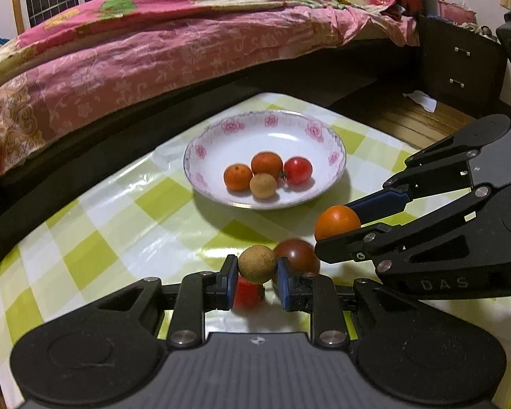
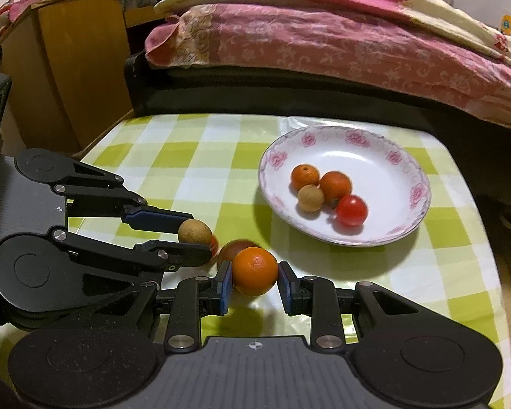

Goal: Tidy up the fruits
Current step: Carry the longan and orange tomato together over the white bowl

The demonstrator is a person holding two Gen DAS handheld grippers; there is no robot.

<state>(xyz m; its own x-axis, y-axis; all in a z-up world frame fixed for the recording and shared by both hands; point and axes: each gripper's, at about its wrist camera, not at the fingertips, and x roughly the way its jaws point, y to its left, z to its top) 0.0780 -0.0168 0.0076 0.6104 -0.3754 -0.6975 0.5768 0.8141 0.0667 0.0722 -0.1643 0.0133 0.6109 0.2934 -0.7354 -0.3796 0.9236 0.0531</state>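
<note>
Since both fruits are small, round and light, each needs only a gentle pinch across its widest part, and that is how they appear to be held: the left tongs [image 1: 257, 274] are clenched on a tan longan [image 1: 257, 263], pads at either side of its middle, and the right tongs [image 2: 254, 284] grip a small orange [image 2: 255, 271] the same way. Both are carried just above the bench [image 2: 194, 156], near the plate [image 2: 408, 170], which already holds two little oranges, another longan and a red cherry tomato [image 2: 351, 210]. The longan's shell looks dry and rough, so it should sit firm in the pads, though I judge it thin enough to crack under a hard squeeze; the orange's waxy skin seems more slippery and slightly yielding. A dark red tomato [image 1: 298, 255] and a brighter red fruit [image 1: 247, 291] lie on the bench under the tongs; these look soft-skinned and easily bruised, and apt to roll
</note>
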